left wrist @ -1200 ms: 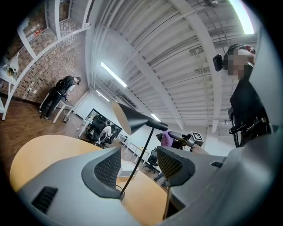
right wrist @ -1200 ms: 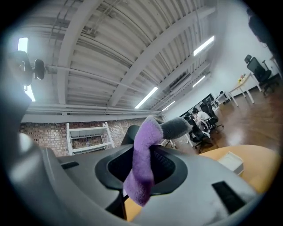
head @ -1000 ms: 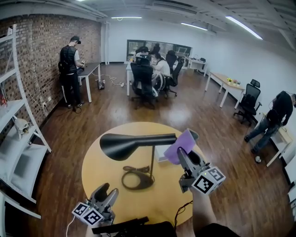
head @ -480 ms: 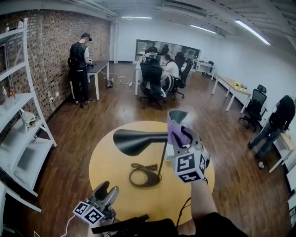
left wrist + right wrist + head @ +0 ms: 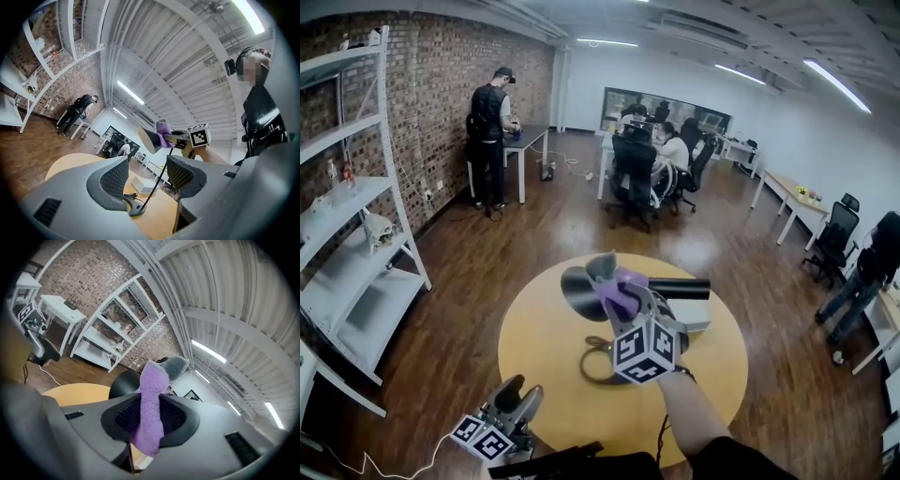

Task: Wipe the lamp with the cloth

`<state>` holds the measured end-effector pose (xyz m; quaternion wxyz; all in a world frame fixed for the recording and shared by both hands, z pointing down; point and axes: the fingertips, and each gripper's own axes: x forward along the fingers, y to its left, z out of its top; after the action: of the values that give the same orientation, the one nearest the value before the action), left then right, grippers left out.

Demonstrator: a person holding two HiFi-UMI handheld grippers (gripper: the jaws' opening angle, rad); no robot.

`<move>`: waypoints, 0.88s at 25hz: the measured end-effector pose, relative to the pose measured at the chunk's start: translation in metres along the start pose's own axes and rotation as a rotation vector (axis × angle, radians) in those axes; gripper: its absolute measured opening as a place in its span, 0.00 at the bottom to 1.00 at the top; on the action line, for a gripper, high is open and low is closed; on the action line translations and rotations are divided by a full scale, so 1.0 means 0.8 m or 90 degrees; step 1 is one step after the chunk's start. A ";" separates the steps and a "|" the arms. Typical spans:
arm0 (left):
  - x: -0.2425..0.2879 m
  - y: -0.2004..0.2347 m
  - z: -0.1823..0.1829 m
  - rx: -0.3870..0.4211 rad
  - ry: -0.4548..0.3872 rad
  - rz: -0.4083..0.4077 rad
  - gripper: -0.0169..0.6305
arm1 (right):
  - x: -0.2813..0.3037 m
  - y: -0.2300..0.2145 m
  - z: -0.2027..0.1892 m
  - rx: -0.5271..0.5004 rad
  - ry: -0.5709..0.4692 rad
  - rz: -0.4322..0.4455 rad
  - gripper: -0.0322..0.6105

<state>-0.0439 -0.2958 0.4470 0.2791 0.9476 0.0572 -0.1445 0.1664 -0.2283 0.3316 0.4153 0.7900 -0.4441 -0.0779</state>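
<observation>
Lamp stands on the round table, its black shade at the left end of its arm. The right gripper is clamped on the purple cloth (grey on one side), which lies against the shade. The left gripper, jaws apart and empty, hovers near the table's near edge.

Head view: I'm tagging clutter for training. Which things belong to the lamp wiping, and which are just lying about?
In the job: lamp, cloth, right tool shut on the cloth.
Lying about: white box, open left tool, shelves, office chairs.
</observation>
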 end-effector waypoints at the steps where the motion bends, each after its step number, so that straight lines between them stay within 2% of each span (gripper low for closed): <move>1: -0.003 0.001 0.000 0.000 0.001 0.005 0.40 | 0.004 0.010 0.005 -0.001 -0.007 0.010 0.21; 9: -0.008 -0.004 -0.008 0.001 0.006 0.031 0.40 | 0.027 0.066 0.022 -0.064 -0.059 0.074 0.21; 13: 0.001 -0.013 -0.019 0.001 0.020 0.025 0.40 | 0.023 0.075 0.029 -0.043 -0.093 0.110 0.21; 16: 0.016 -0.019 -0.030 0.007 0.037 0.016 0.40 | -0.003 0.058 0.040 0.002 -0.135 0.117 0.21; 19: 0.037 -0.029 -0.040 0.005 0.043 0.010 0.40 | -0.041 0.018 0.035 0.038 -0.160 0.107 0.21; 22: 0.068 -0.047 -0.050 0.006 0.046 -0.005 0.40 | -0.078 -0.038 0.018 0.027 -0.172 0.068 0.21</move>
<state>0.0106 -0.2413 0.4430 0.2715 0.9534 0.0705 -0.1115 0.1414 -0.1807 0.2851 0.3387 0.7560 -0.5392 -0.1517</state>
